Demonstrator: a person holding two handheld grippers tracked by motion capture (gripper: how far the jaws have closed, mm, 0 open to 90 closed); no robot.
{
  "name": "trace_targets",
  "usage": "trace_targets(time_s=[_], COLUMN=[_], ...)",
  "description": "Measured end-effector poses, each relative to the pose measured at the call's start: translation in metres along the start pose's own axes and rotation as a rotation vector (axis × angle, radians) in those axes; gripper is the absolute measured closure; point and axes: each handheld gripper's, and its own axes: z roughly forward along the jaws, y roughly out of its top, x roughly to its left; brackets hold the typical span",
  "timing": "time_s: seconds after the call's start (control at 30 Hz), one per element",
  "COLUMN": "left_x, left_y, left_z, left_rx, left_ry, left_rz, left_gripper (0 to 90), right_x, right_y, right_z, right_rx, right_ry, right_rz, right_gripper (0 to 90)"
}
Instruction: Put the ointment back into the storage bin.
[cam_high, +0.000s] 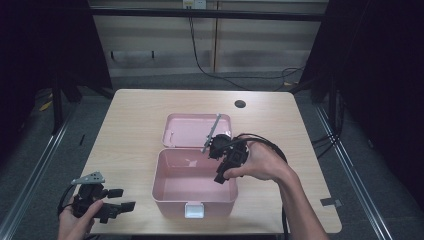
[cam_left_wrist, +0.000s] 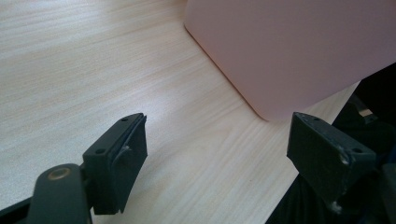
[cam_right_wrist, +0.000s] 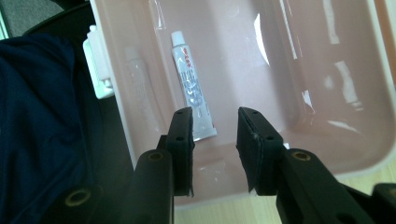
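While the table (cam_high: 135, 120) is seen from above as a light wooden top, a pink box (cam_high: 165, 187) is noted standing open near the middle of its near edge, with its lid (cam_high: 187, 131) laid back flat toward the far edge and a white latch (cam_high: 194, 210) on the near wall. At the near left corner of the table the left gripper (cam_high: 124, 199) is held low in a hand, well apart from the box's left wall; its jaws are seen spread wide with nothing between them, and bare wood and a pink corner of the box are observed beyond them in the left gripper view. Over the right rim of the box the right gripper (cam_high: 221, 176) is held, pointing down into the interior; its jaws are seen narrowly parted and empty. A small white tube (cam_right_wrist: 192, 88) is recorded lying flat on the box floor, close to the latch-side wall, just beyond the jaw tips and not gripped.
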Motion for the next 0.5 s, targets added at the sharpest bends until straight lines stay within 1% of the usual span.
trace_targets(time_s=[0.07, 0.13, 0.27, 0.3, 0.4, 0.43, 0.5], left_x=[0.000, 0.000, 0.000, 0.000, 0.001, 0.001, 0.000], left_y=[0.000, 0.000, 0.000, 0.000, 0.000, 0.000, 0.000], left_z=[0.000, 0.000, 0.000, 0.000, 0.000, 0.000, 0.001], left_rx=[-0.004, -0.001, 0.002, 0.003, 0.003, 0.003, 0.002], left_ry=[0.001, 0.001, 0.004, 0.001, 0.003, 0.002, 0.006], left_rz=[-0.001, 0.001, 0.001, 0.000, 0.000, 0.001, 0.001], left_gripper=[19.9, 19.9, 19.9, 19.9, 19.9, 19.9, 19.9], right_x=[0.000, 0.000, 0.001, 0.002, 0.003, 0.003, 0.002], right_y=[-0.002, -0.004, -0.010, -0.011, -0.016, -0.018, -0.022], right_z=[-0.003, -0.007, -0.014, -0.017, -0.023, -0.026, -0.028], right_rx=[-0.008, -0.015, -0.005, -0.016, -0.017, -0.017, -0.024], right_ry=[-0.005, -0.012, -0.032, -0.038, -0.048, -0.050, -0.056], right_rz=[-0.010, 0.000, 0.004, 0.016, 0.012, 0.022, 0.024], right_gripper=[66.5, 66.5, 66.3, 66.3, 66.3, 66.4, 66.3])
